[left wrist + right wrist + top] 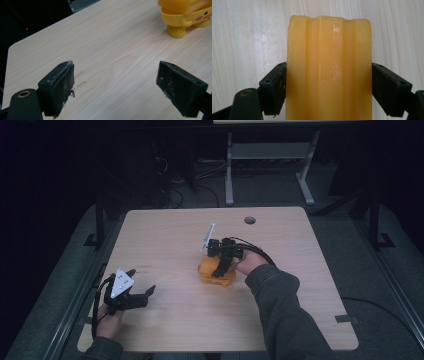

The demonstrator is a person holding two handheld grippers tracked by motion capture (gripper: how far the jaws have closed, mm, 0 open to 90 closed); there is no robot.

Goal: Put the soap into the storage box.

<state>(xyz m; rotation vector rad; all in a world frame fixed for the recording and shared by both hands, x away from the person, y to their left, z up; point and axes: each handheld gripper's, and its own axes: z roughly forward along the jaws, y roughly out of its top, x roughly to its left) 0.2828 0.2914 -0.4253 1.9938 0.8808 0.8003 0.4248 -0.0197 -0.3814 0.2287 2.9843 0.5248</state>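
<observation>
Yellow toy (329, 70) sits clamped in my right gripper (329, 87); smooth plastic could slip. Left gripper (115, 85) hangs open.

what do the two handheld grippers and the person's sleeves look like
Both grippers are black with two blocky jaws. The left gripper carries a grey three-cornered plate on top and a black cable looping by the hand; its dusty pads show wear. The right gripper has a similar pale plate and black cables. The person wears dark grey-green sleeves.
</observation>
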